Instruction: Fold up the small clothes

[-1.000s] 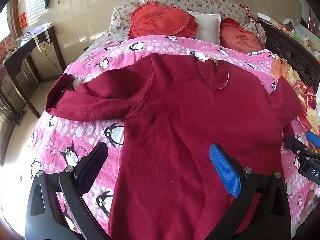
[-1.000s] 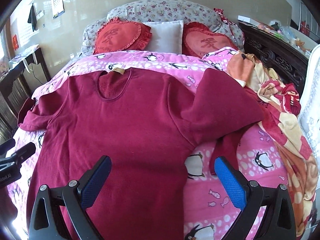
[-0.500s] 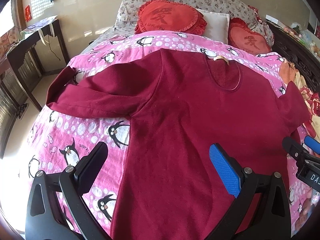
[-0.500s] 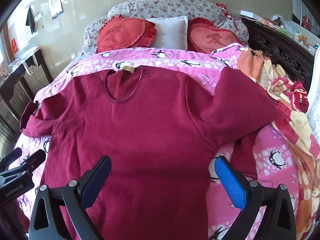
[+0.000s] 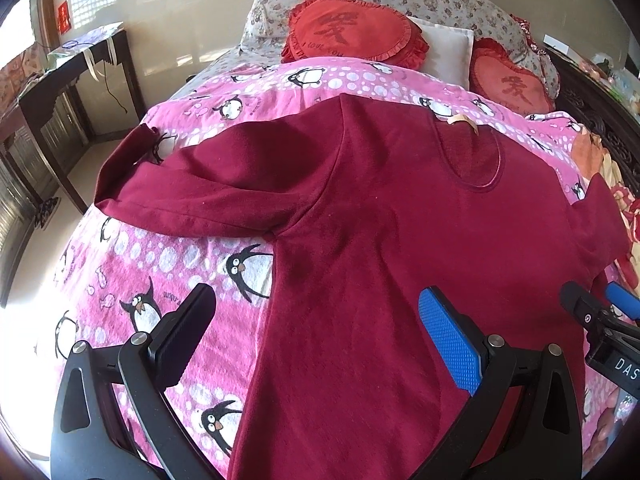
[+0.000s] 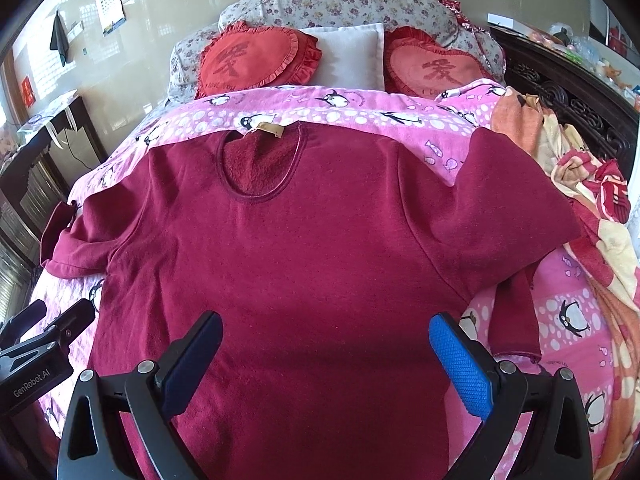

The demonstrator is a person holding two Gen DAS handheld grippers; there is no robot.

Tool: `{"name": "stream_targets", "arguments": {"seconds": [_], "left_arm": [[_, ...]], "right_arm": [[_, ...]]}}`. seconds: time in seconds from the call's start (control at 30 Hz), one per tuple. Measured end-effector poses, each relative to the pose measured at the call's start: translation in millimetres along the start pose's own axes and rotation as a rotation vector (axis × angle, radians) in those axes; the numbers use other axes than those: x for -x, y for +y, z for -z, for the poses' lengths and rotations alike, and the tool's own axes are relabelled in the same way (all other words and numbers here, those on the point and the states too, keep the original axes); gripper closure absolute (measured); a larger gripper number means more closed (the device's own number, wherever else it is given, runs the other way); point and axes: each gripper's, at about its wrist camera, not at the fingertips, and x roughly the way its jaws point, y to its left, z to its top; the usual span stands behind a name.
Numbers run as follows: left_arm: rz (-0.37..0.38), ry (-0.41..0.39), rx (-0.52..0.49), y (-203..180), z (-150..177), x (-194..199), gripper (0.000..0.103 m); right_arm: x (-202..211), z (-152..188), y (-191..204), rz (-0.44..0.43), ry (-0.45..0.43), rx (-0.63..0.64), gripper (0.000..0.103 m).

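Lying flat, face up, on pink penguin quilt [image 6: 360, 110] of bed: maroon long-sleeved top [image 6: 312, 248], neckline toward pillows [image 6: 340, 4]. Sleeve on left [image 5: 188, 200] spread toward bed's edge, cuff at quilt border; sleeve on right [image 6: 516, 216] bent, cuff [image 6: 516, 332] hanging down over quilt. Left gripper [image 5: 316, 332] spread wide, grasping nothing, hovering above top's left side seam. Right gripper [image 6: 324, 354] equally wide, empty, above lower torso. Bare quilt beside both flanks; crumpled orange blanket [image 6: 592, 208] along right edge.
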Motion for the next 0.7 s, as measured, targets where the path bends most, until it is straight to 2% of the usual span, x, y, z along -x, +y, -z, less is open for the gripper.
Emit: {"name": "stream_targets", "arguments": {"seconds": [0.7], "left_arm": [[-0.011, 0.014, 0.017, 8.6, -3.6, -11.0, 0.001]], "right_arm": [[-14.6, -3.6, 15.1, -0.012, 0.023, 0.012, 0.0]]}}
